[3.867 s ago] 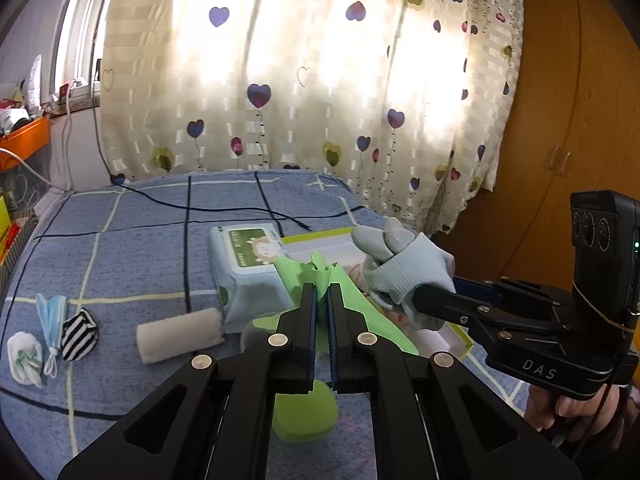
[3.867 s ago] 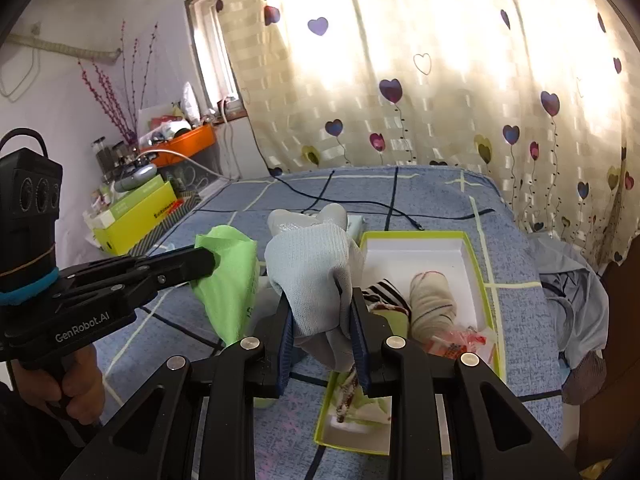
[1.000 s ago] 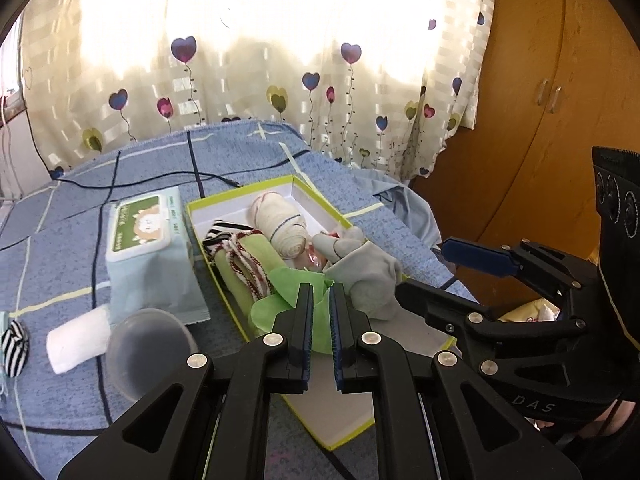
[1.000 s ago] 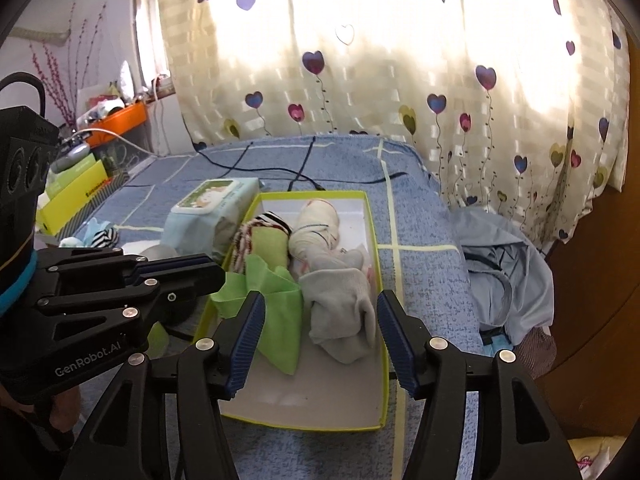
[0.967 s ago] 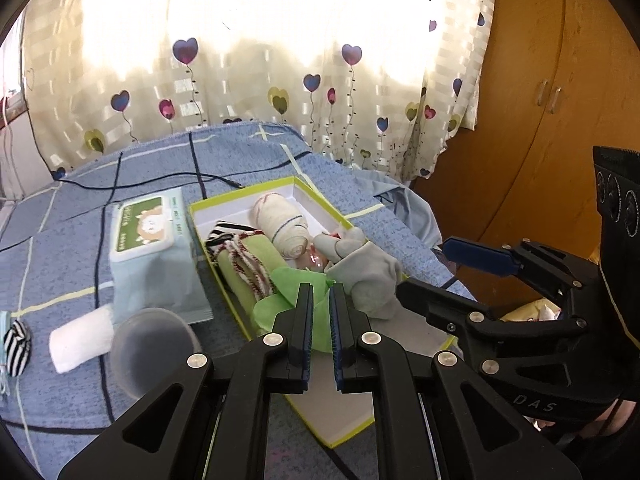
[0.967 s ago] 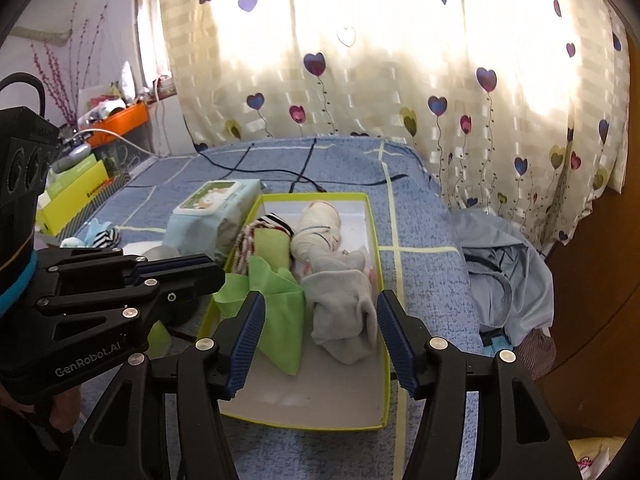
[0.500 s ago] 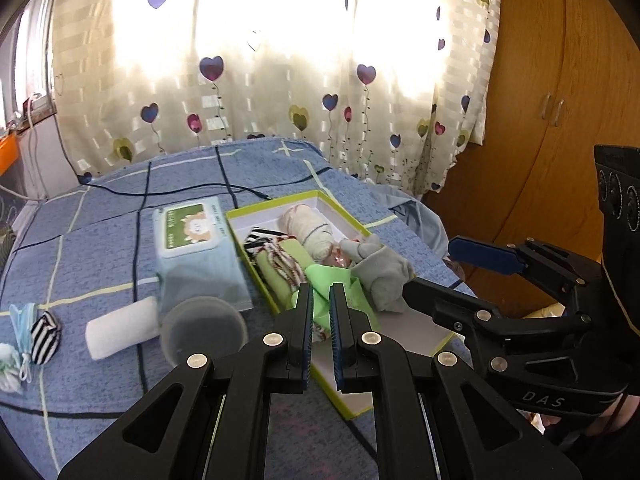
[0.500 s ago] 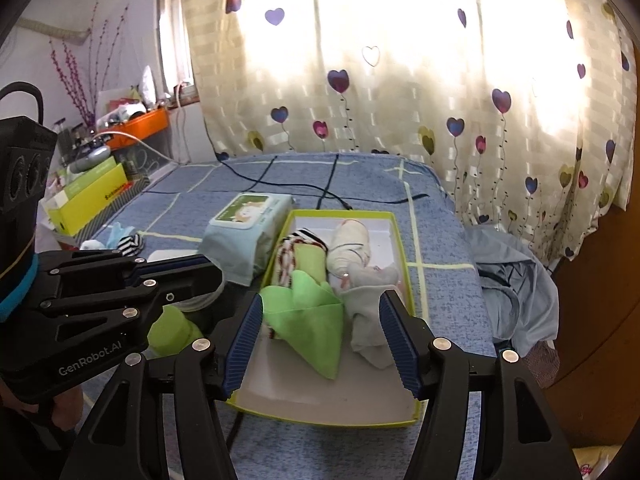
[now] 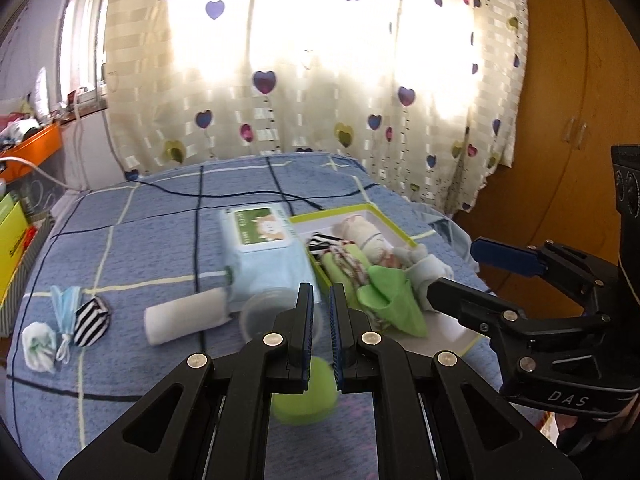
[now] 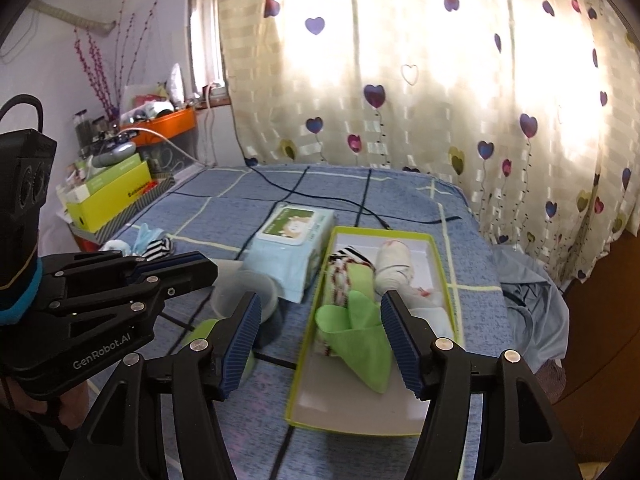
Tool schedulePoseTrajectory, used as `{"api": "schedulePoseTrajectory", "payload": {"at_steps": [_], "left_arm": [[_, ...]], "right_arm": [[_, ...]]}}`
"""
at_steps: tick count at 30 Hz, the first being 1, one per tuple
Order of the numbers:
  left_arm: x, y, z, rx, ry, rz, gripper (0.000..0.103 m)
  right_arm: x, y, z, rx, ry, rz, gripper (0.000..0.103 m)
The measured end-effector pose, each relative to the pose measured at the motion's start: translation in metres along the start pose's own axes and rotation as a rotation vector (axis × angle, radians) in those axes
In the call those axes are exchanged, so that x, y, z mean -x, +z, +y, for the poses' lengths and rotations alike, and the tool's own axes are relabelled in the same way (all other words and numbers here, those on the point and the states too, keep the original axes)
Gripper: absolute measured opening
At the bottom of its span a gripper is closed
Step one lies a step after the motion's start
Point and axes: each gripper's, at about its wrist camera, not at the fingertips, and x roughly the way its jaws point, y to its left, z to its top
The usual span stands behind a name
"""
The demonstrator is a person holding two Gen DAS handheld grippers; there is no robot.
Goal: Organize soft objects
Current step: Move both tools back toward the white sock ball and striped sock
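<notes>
Bedding in blue with pale yellow and dark grid lines (image 9: 152, 236) covers the bed that serves as work surface, backed by a cream curtain printed with hearts (image 10: 420, 92) and, to the right of it, a wooden wardrobe (image 9: 580, 112). A shallow white tray with a lime-green rim (image 10: 436, 248) lies on this bedding and is the landmark here. Inside it sit a folded lime-green cloth (image 10: 360, 336), a striped roll (image 10: 344, 264), a cream rolled sock (image 10: 394, 264) and a pale grey glove (image 9: 428, 268). Just left of the tray lies a light-blue wipes pack (image 10: 294, 244), and nearer the camera a clear plastic cup (image 9: 276, 312). Further left lie a white rolled towel (image 9: 186, 314), a black-and-white striped sock (image 9: 92, 316) and a blue face mask (image 9: 64, 304).

The left gripper (image 9: 319, 328) has its fingers nearly together on nothing; a second ago they pinched the green cloth, which now rests in the tray. The right gripper (image 10: 320, 340) stays spread wide above the tray, further back than before.
</notes>
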Motion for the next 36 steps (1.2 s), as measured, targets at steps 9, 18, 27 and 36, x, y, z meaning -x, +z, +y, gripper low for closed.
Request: {"api": "schedulePoseTrajectory", "payload": {"at_steps": [9, 18, 27, 36], "left_arm": [[0.013, -0.011, 0.037, 0.059, 0.054, -0.005, 0.008], [0.010, -0.020, 0.066, 0.105, 0.077, 0.015, 0.008], [-0.001, -0.039, 0.093, 0.157, 0.083, 0.070, 0.008], [0.002, -0.049, 0.126, 0.223, 0.095, 0.073, 0.008]], "right_arm": [[-0.013, 0.009, 0.035, 0.045, 0.046, 0.009, 0.063], [-0.031, 0.014, 0.060, 0.074, 0.082, 0.036, 0.064], [-0.053, 0.010, 0.075, 0.071, 0.125, 0.079, 0.064], [-0.064, 0.012, 0.089, 0.086, 0.152, 0.091, 0.064]]}}
